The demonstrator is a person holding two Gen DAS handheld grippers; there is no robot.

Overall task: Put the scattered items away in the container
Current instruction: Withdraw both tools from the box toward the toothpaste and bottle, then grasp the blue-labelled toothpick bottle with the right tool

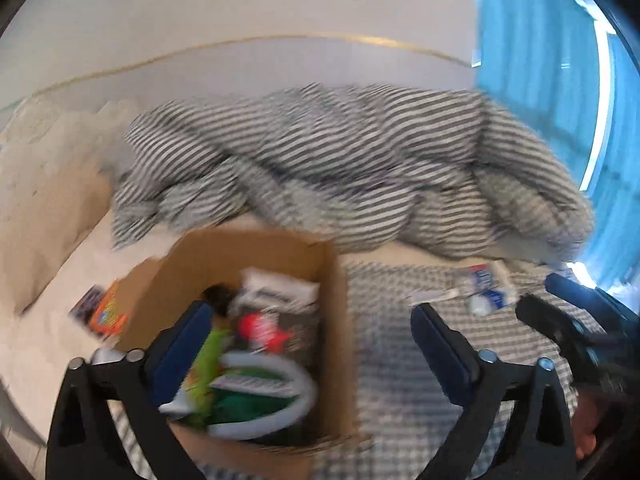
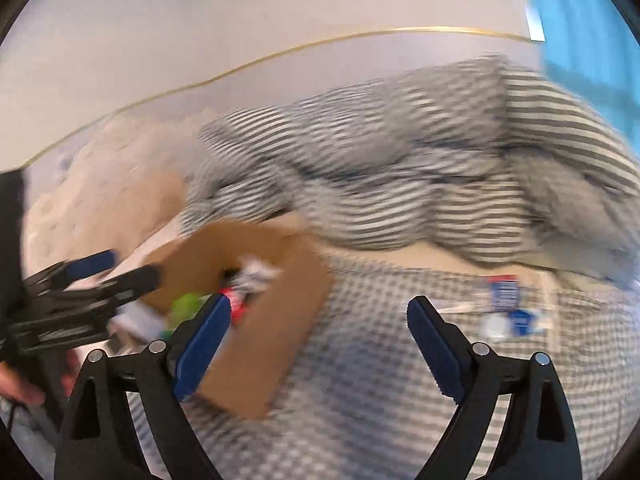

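Observation:
An open cardboard box (image 1: 336, 320) stands on the bed and holds several items: a white and green ring-shaped pack (image 1: 260, 396), a red packet, a green packet, a white pouch. My left gripper (image 1: 308, 316) is open and empty above the box's right side. It shows at the left of the right wrist view (image 2: 104, 272). My right gripper (image 2: 320, 312) is open and empty over the checked sheet, right of the box (image 2: 280, 320). A blue and white packet (image 1: 486, 284) (image 2: 508, 300) and a thin white stick (image 1: 434, 294) lie on the sheet to the right. An orange box (image 1: 108, 312) lies left of the carton.
A crumpled striped duvet (image 1: 340, 168) (image 2: 420, 176) fills the back of the bed. Beige pillows (image 1: 44, 184) lie at the left. A blue curtain (image 1: 540, 80) hangs at the right. Both views are motion-blurred.

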